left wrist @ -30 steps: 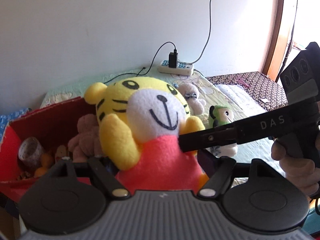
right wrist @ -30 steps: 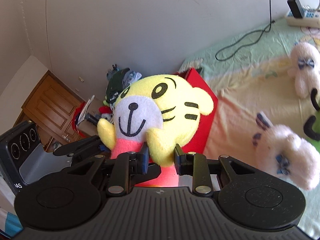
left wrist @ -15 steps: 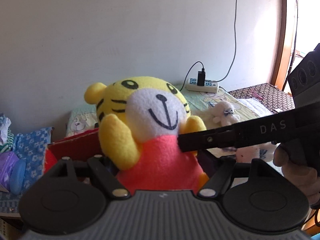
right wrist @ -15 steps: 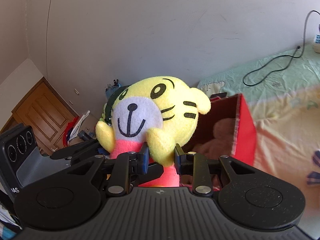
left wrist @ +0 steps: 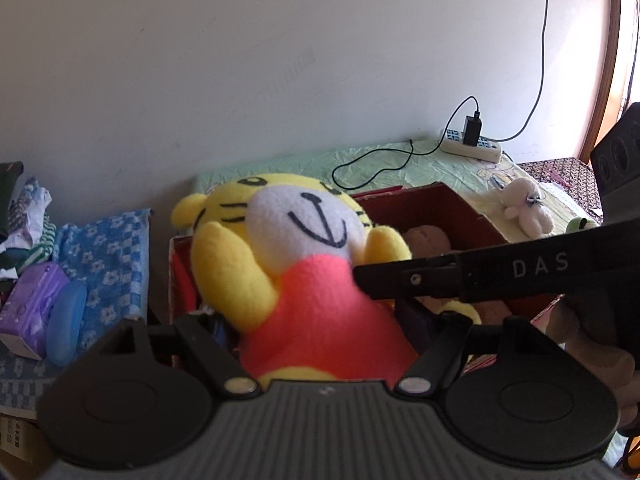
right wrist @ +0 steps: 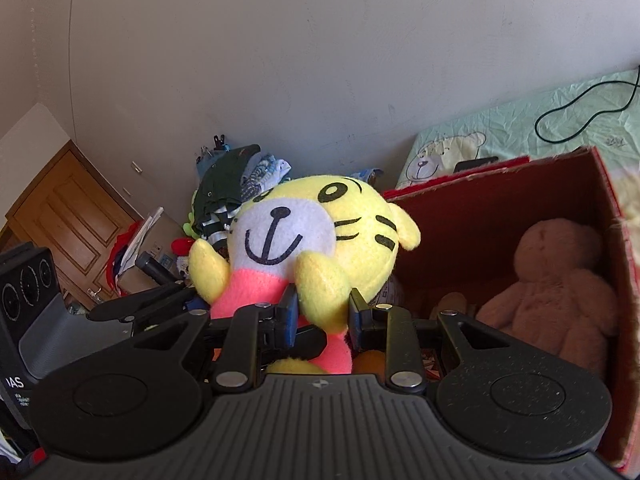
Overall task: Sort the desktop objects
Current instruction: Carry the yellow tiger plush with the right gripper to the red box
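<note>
A yellow tiger plush (left wrist: 304, 264) with a white muzzle and pink body hangs between both grippers. My left gripper (left wrist: 320, 320) is shut on its pink body. In the right wrist view my right gripper (right wrist: 322, 308) is shut on one yellow paw of the tiger plush (right wrist: 320, 232). One of its black fingers (left wrist: 440, 280) crosses the left wrist view from the right. An open red box (left wrist: 440, 208) lies just behind and below the tiger. A brown teddy (right wrist: 560, 280) lies against the red box's wall (right wrist: 520, 208).
A white plush (left wrist: 524, 204) lies on the green bed sheet (left wrist: 384, 164), near a power strip (left wrist: 472, 146) with a black cable. A blue checkered cloth (left wrist: 104, 264) and a purple pack (left wrist: 32, 308) lie to the left. A clothes pile (right wrist: 236, 184) and a wooden door (right wrist: 60, 220) stand beyond.
Both grippers carried the tiger leftward along the bed. The red box has come from the left edge to behind and right of the tiger, its inside now showing. Both grips are unchanged.
</note>
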Motion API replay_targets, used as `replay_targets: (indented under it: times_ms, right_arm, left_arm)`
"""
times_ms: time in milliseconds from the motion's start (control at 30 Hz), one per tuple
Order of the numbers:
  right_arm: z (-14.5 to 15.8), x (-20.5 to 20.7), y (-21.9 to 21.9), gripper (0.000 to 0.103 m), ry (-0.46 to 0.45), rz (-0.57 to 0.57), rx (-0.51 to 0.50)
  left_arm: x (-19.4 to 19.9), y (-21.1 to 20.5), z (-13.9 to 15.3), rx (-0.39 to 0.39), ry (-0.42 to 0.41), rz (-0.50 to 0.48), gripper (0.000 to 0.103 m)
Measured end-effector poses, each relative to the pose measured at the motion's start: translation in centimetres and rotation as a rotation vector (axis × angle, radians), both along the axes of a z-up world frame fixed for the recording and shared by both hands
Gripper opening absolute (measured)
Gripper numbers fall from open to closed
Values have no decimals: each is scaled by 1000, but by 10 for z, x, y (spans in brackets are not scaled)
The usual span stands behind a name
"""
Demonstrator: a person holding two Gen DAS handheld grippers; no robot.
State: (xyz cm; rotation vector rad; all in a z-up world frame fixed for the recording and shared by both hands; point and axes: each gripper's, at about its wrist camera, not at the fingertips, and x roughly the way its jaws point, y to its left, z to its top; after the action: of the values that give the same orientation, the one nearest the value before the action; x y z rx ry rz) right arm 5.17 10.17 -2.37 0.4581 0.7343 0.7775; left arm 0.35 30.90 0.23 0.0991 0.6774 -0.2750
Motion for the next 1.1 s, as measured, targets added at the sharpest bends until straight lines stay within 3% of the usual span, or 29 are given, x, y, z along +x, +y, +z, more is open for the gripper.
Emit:
replay_targets:
  times_ms: [433, 600, 833, 1100]
  right_arm:
    - [-21, 15, 40, 28, 111, 20, -125]
    - [-28, 19, 49, 28, 142, 23, -173]
    - [-30, 23, 54, 29, 159, 22, -220]
    - [-22, 18, 48, 39, 138, 28, -254]
  left_arm:
    - [25, 26, -34, 33, 103, 25, 77]
    - [21, 16, -44, 117, 71, 20, 77]
    - [23, 13, -49, 141, 70, 26, 82]
    - [17, 15, -44, 154, 67, 47, 89]
